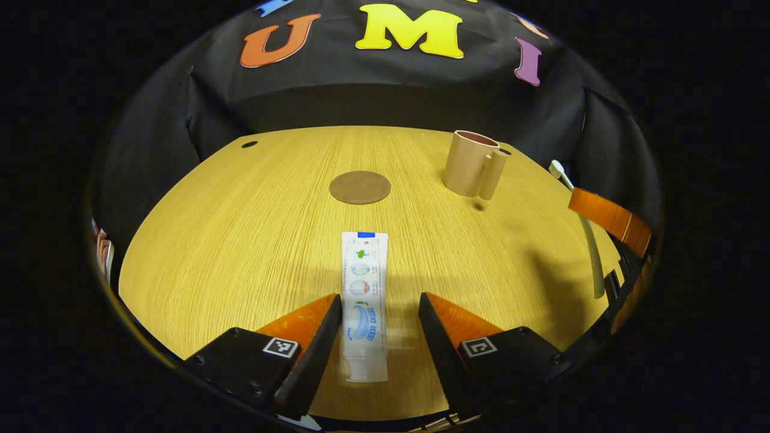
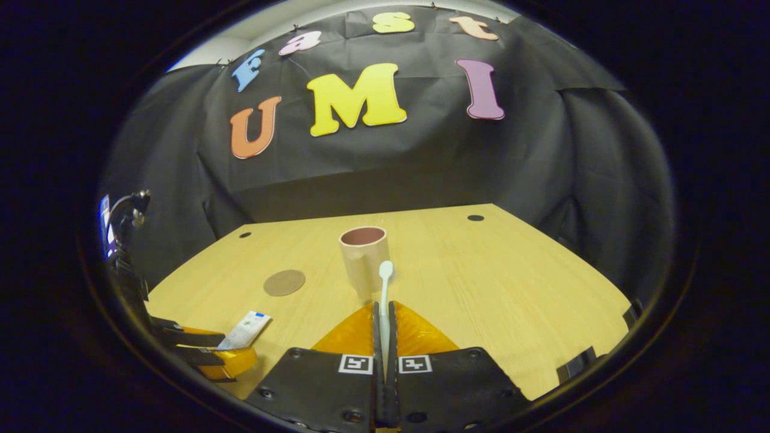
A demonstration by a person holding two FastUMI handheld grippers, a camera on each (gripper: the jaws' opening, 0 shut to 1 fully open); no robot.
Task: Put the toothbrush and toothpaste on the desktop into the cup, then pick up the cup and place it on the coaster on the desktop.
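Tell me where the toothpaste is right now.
In the left gripper view the toothpaste lies flat on the desktop between the left gripper's open fingers, cap toward the camera, nearer than the coaster.

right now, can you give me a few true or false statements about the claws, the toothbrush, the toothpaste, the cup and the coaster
1. The right claw is shut on the white plastic toothbrush. True.
2. The white toothpaste tube already stands inside the beige plastic cup. False: it lies flat on the wooden desktop, between the open fingers of the left claw.
3. The cup sits on the round brown coaster. False: the cup stands on the desktop apart from the coaster, which is bare.
4. The cup stands upright, its mouth open upward. True.
5. The left claw is clamped on the tube. False: its fingers are spread apart.
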